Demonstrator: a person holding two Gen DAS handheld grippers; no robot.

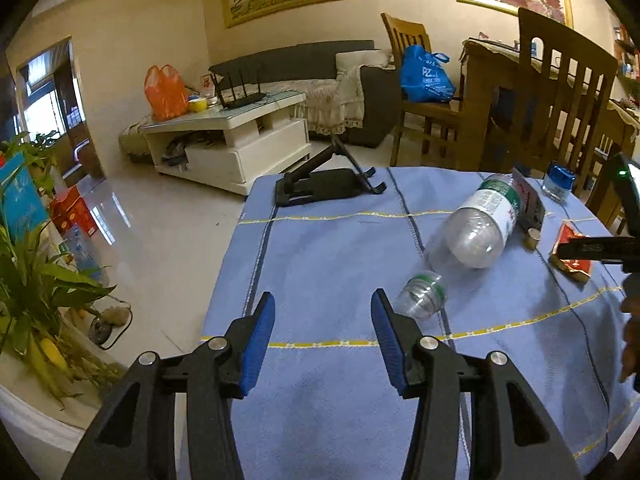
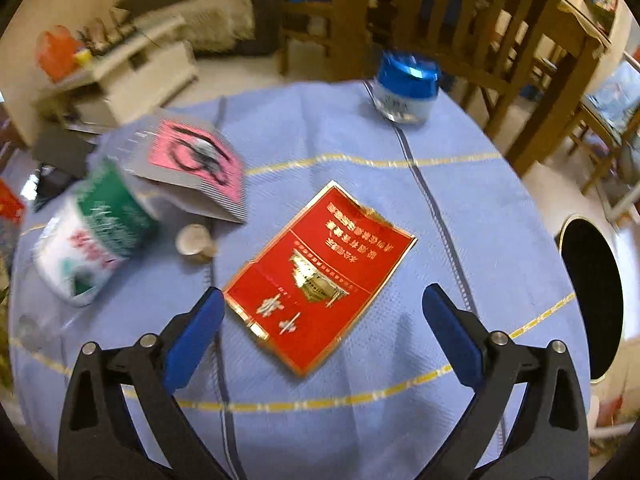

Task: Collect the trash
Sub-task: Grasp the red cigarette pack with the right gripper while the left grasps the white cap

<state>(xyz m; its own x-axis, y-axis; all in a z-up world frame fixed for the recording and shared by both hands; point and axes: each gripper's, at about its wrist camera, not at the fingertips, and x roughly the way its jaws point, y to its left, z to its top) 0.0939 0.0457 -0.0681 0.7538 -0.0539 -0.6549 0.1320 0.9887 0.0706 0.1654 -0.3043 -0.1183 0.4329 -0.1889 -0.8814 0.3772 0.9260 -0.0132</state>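
Flattened red cigarette pack on our blue tablecloth, between our right gripper's wide fingers; left gripper wide, empty, beside small plastic bottle.

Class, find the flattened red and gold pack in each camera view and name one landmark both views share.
Left wrist view: red and gold pack at the far right edge, partly hidden behind the other hand-held gripper.
Right wrist view: centre, flat on the cloth.
Shared landmark: blue-lidded jar.
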